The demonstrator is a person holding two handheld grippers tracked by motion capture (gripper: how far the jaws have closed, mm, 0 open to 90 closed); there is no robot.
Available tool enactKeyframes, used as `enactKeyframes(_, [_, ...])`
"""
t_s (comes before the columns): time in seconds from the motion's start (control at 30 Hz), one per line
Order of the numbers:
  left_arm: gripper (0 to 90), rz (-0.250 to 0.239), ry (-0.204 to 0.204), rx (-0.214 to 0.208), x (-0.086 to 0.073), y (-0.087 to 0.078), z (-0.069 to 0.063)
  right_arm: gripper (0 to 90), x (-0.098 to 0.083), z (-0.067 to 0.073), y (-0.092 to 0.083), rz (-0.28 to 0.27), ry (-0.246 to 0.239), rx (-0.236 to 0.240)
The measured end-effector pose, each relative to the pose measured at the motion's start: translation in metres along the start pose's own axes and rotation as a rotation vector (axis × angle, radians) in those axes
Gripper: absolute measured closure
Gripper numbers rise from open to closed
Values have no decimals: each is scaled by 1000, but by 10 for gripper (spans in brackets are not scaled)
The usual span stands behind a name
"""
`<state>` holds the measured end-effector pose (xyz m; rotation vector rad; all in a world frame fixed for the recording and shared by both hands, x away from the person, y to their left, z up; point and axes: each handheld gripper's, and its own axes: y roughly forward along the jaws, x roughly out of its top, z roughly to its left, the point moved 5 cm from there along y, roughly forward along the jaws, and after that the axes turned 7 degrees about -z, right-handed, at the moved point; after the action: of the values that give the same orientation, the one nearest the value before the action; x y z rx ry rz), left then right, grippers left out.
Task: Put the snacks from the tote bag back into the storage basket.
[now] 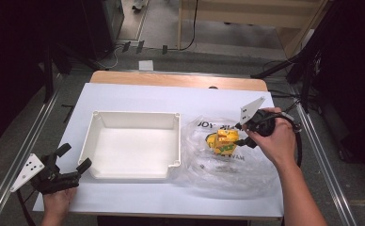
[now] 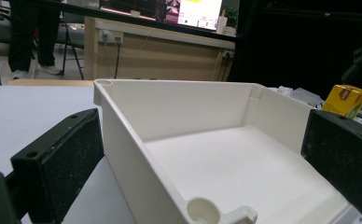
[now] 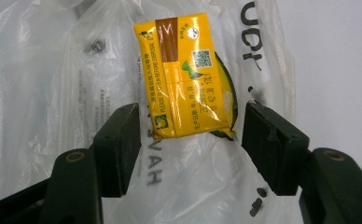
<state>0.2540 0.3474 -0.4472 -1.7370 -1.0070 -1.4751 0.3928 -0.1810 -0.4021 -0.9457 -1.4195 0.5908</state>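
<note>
While the yellow carton lies on the plastic bag, the right gripper is held spread, gripping nothing. Both jaws should be squared on its sides, clear of the bag.

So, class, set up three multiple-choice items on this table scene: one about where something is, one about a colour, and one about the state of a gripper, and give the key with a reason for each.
1. Where does the yellow carton lie?
A. inside the white tray
B. on the clear plastic bag, to the right of the tray
C. on the floor

2. What colour is the tray?
A. white
B. blue
C. black

3. How do the jaws of the right gripper stand?
A. shut tight with nothing between them
B. clamped on the tray's rim
C. apart, one on each side of the carton's near end

Key: 1 B, the high view shows the carton on the clear plastic bag beside the tray; 2 A, tray walls and floor are white; 3 C, the right gripper view shows gaps between both pads and the carton.
</note>
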Motion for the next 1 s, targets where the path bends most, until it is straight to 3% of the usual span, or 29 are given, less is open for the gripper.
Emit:
enactKeyframes(0.5, [0, -2, 0, 0, 0, 0, 0, 397, 17, 0, 20, 122, -70, 49])
enactKeyframes(1.0, [0, -5, -1, 0, 0, 0, 0, 431, 27, -1, 32, 183, -108, 78])
